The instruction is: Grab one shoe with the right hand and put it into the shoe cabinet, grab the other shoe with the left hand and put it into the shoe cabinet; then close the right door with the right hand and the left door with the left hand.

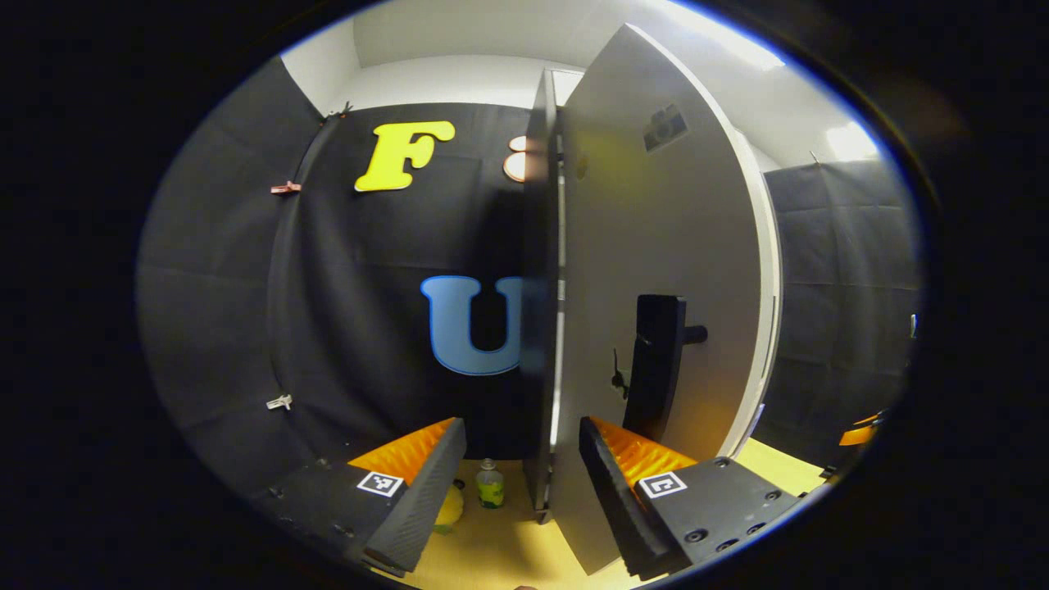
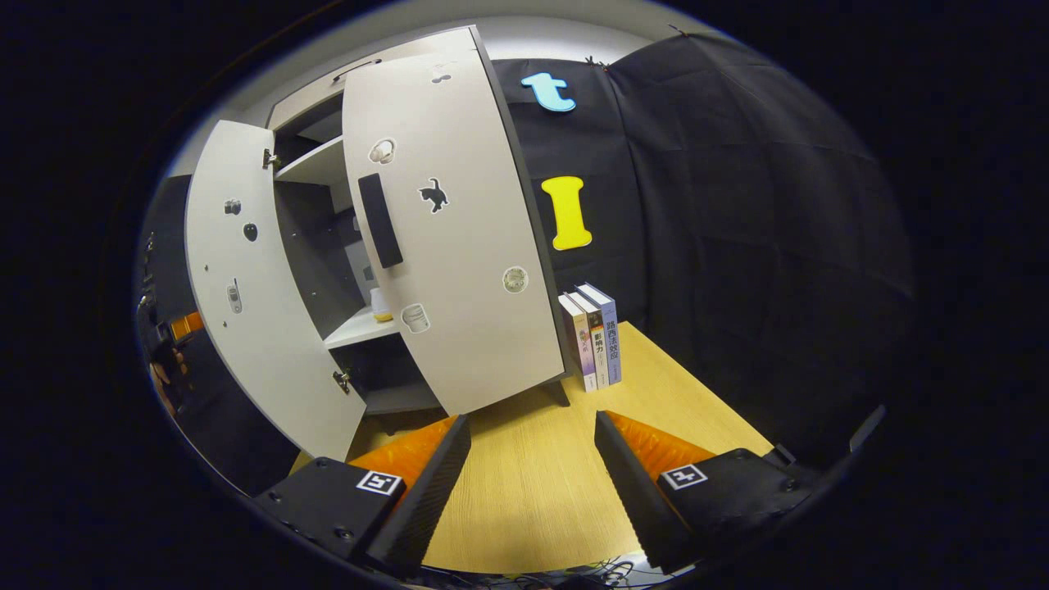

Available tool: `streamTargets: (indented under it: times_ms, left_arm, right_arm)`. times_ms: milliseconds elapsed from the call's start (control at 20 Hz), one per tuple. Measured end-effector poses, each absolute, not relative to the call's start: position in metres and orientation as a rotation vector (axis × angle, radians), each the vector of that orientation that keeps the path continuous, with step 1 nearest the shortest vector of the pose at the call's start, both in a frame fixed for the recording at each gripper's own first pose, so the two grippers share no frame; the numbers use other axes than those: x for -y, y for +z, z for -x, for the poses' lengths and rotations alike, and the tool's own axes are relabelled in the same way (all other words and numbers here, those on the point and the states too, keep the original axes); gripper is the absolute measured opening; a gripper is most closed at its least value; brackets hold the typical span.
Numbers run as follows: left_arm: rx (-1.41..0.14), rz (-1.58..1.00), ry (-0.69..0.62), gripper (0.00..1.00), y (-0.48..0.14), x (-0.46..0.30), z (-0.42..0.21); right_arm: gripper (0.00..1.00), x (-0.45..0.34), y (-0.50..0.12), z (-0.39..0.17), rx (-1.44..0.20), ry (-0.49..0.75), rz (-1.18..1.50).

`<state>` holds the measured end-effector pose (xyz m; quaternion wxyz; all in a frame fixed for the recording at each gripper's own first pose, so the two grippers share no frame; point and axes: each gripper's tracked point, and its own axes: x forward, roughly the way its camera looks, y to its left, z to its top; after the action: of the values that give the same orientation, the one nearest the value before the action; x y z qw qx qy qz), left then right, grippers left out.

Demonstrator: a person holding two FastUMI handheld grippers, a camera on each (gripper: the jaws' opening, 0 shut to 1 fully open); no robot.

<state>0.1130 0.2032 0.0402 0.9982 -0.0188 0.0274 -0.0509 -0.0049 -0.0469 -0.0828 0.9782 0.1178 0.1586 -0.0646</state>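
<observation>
- Left gripper (image 1: 523,483): fingers spread wide with nothing between them, hanging over the yellow table (image 1: 508,549). The near bottom corner of the left door (image 1: 656,246) sits in the gap, closer to the right finger (image 1: 610,483); whether it touches is unclear.
- Past the left finger, a small green-labelled bottle (image 1: 490,483) stands on the table, with a yellow object (image 1: 449,508) to its left, half hidden by the finger.
- The left door stands ajar, seen almost edge-on, with a black bar handle (image 1: 656,360) and a small dark sticker beside it.
- Right gripper (image 2: 531,467): fingers spread, empty, over bare table top, well apart from the cabinet (image 2: 328,164).
- Far from that gripper, three books (image 2: 592,336) stand upright against the cabinet's right side.
- The right door (image 2: 459,246) is swung open toward the camera and carries a black handle (image 2: 379,220) and several stickers, a black cat among them.
- In the right gripper view the left door is also open, at the far left, with small stickers on its face.
- Between the doors, pale shelves show; a small yellow-and-white container (image 2: 381,305) stands on the lower shelf (image 2: 361,328).
- The shoes cannot be made out in the visible part of the cabinet.
- At the far left edge of the right gripper view, orange parts of the other gripper and a hand show behind the left door.
</observation>
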Motion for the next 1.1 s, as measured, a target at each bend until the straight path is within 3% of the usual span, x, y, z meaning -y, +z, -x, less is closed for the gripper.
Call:
streamTargets:
  times_ms: [150,450,600,1100]
  left_arm:
    - [-0.026,0.047,-0.146,0.88,0.042,-0.165,-0.117]
    - [-0.009,0.100,-0.103,0.88,0.033,-0.107,-0.143]
    - [-0.029,0.149,-0.086,0.93,0.033,-0.083,-0.150]
    - [-0.086,0.032,0.078,0.93,0.011,-0.042,-0.075]
  right_arm:
    - [0.99,0.036,-0.088,0.002,-0.323,-0.111,-0.259]
    - [0.99,0.034,-0.088,-0.005,-0.307,-0.094,-0.275]
    - [0.98,0.047,-0.079,-0.010,-0.279,-0.095,-0.252]
    - [0.98,0.107,-0.065,-0.014,-0.251,-0.071,-0.226]
